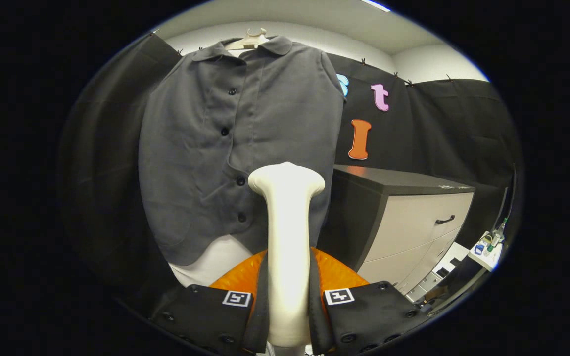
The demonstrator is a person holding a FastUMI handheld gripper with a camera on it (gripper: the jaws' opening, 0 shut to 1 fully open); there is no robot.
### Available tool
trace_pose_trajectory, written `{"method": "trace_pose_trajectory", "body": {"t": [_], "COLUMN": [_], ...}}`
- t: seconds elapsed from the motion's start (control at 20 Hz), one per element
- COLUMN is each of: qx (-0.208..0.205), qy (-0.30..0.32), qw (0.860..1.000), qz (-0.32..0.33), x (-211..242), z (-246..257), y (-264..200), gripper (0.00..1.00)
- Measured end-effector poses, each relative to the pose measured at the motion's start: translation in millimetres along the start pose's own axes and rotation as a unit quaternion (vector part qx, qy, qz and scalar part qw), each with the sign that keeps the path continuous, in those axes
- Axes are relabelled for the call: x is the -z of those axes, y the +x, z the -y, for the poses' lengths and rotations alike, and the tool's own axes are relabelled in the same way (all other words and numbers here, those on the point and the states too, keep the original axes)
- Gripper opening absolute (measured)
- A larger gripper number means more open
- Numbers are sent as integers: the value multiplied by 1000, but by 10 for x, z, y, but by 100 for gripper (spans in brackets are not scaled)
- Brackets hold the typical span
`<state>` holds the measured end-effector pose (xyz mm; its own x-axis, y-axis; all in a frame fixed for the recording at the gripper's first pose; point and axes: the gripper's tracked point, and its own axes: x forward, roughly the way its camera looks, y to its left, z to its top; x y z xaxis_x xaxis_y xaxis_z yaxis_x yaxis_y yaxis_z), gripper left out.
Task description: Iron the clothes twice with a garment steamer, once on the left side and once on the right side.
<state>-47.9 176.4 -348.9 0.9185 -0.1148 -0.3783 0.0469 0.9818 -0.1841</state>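
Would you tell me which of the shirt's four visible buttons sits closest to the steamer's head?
The third button down on the grey shirt, just beside the steamer head; the gripper is shut on the steamer.

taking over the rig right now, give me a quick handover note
Tool: shut on the garment steamer, handle clamped between both fingers, head up.
Grey shirt: buttoned, on a hanger just beyond the steamer head, beside the drawer cabinet.
Done: steamer picked up and aimed at the shirt's lower middle.
Left: I cannot tell whether either pass is made; assume both left and right remain.
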Motion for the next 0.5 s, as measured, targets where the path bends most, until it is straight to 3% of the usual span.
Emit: {"method": "trace_pose_trajectory", "body": {"t": [0.5], "qx": [-6], "qy": [13], "qw": [997], "qz": [82], "x": [-996], "z": [-75], "y": [-283], "gripper": [40]}}
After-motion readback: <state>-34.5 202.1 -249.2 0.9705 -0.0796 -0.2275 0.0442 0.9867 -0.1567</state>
